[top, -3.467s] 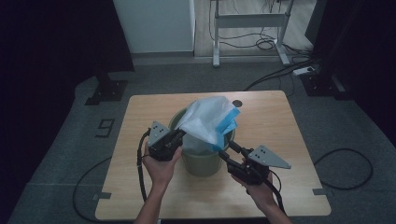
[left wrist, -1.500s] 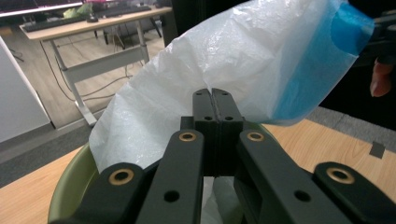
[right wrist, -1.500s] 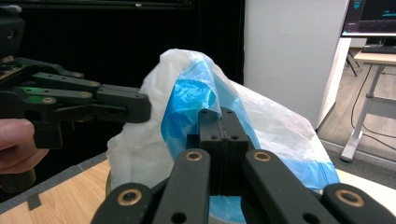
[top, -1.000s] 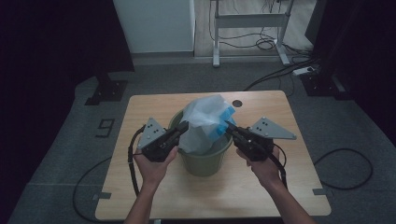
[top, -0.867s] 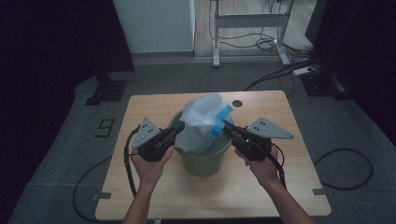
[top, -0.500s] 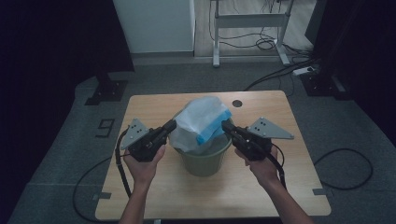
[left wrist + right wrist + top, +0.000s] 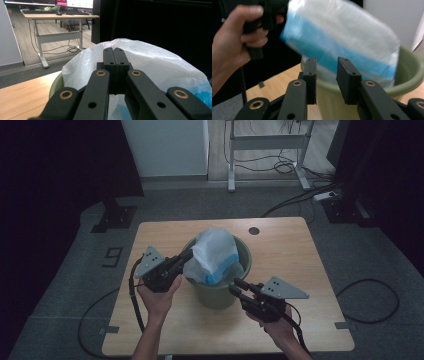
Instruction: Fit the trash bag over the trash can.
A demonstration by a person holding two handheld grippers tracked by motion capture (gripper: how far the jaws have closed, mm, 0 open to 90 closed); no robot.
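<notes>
A green bucket (image 7: 218, 296) stands mid-table with a white and blue plastic bag (image 7: 214, 251) bulging out of its top. My left gripper (image 7: 186, 255) is at the bucket's left rim, its jaws shut on the bag's edge; in the left gripper view the closed tips (image 7: 114, 50) press into the white bag (image 7: 155, 67). My right gripper (image 7: 235, 285) sits low by the bucket's front right wall. Its jaws have just been opening and stand apart (image 7: 327, 61) with nothing between them; the bag (image 7: 342, 42) and the bucket (image 7: 409, 72) lie beyond.
The wooden table (image 7: 300, 250) has a round hole (image 7: 254, 230) near its far edge. Behind it on the floor are a metal desk frame (image 7: 265, 142) and cables. A black stand foot (image 7: 115, 215) sits at the left. The other hand (image 7: 239, 42) appears in the right gripper view.
My right gripper has let go of the bag, opened its jaws and dropped toward the front of the bucket. The bag has slumped lower. The left gripper has kept its place.
</notes>
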